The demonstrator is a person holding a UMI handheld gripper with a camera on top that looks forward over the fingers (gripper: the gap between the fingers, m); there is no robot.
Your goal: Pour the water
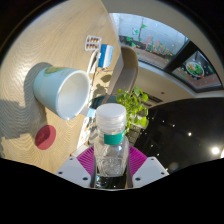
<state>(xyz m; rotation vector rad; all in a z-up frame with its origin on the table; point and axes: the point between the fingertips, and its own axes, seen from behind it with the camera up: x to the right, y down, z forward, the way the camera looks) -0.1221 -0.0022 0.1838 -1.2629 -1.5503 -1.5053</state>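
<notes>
A clear plastic water bottle (pixel 112 150) with a white cap and a teal neck band stands between my fingers, and both magenta pads press its sides. My gripper (pixel 112 168) is shut on it. The whole view is tilted. A light blue-green cup (pixel 60 90) with a white inside is ahead and to the left of the bottle on the wooden table (pixel 50 40), its open mouth turned towards the bottle.
A small dark red round thing (pixel 45 138) lies on the table near the cup. A green potted plant (pixel 132 104) stands just beyond the bottle. A small blue and white box (pixel 100 52) sits farther off by the table's edge. Windows (pixel 150 40) are beyond.
</notes>
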